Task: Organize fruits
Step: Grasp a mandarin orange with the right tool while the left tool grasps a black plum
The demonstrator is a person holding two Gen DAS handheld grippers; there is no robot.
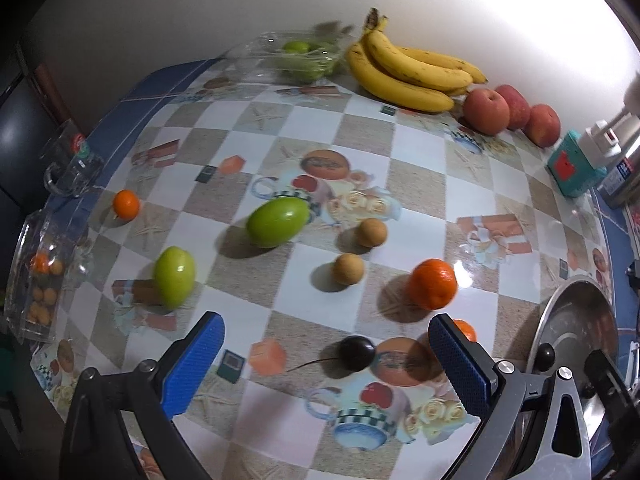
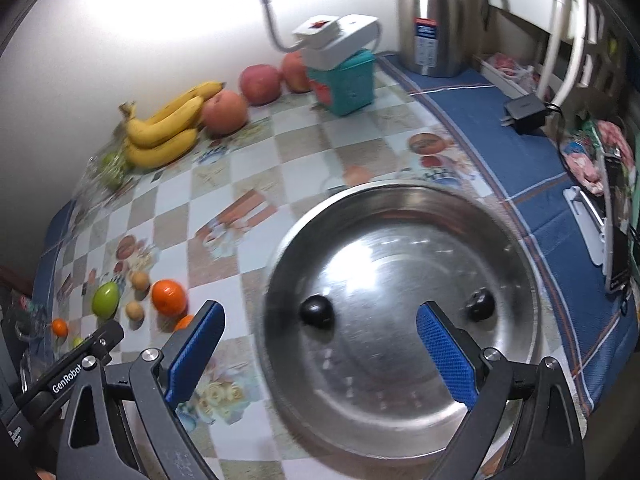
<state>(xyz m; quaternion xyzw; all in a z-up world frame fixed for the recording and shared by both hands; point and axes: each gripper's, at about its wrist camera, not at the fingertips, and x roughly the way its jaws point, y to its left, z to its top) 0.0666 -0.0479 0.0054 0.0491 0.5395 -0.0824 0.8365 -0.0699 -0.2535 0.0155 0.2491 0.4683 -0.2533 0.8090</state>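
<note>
Left wrist, tool spread, cherry between

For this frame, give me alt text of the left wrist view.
The open left gripper hovers over a dark cherry on the checkered tablecloth. Beyond lie two green oval fruits, an orange tangerine, yellow bananas and red apples.

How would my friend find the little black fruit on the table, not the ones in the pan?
Start at the silver pan on the checked table. Just left of it, between the open left claw fingers, lies the cherry. It is the only dark fruit on the cloth, with a thin stem, while its neighbours are orange, tan or green.
</note>
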